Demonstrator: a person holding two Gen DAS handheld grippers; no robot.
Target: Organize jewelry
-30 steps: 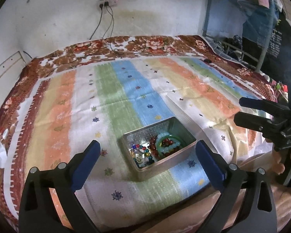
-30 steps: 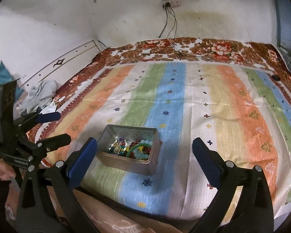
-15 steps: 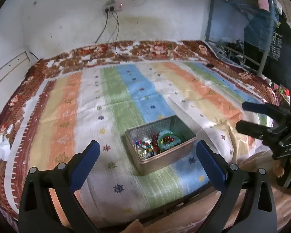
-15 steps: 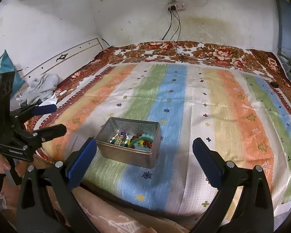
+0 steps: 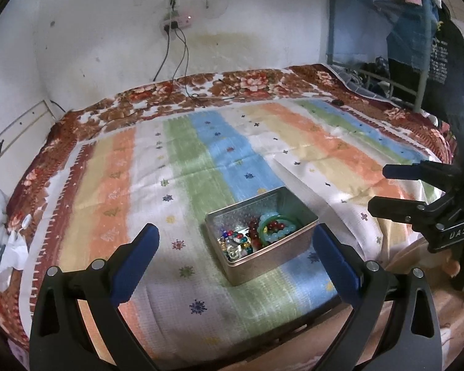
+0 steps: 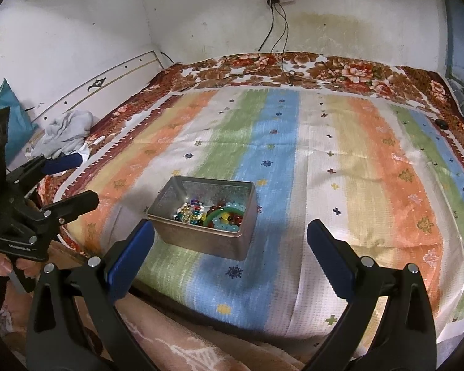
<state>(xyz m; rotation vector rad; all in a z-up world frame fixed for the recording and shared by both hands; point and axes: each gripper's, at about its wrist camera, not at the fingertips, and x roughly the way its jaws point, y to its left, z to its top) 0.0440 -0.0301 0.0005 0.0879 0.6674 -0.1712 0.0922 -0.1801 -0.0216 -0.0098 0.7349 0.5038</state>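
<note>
A: Where is the jewelry (image 5: pixel 256 236) kept?

B: It is heaped inside a metal tin (image 6: pixel 201 242), which is set on the striped bed cover (image 6: pixel 340 167) near its front edge.

A: And the hand-held grippers?

B: The left hand-held gripper (image 5: pixel 236 249) and the right hand-held gripper (image 6: pixel 230 242) are both spread wide, short of the tin; nothing is held.

A bed (image 6: pixel 371 170) covered by a striped sheet (image 6: pixel 278 142) over a floral blanket (image 6: pixel 340 68) carries an open metal tin (image 6: pixel 201 241) near its front edge. Black cables (image 6: pixel 281 71) trail across the blanket by the wall.
</note>
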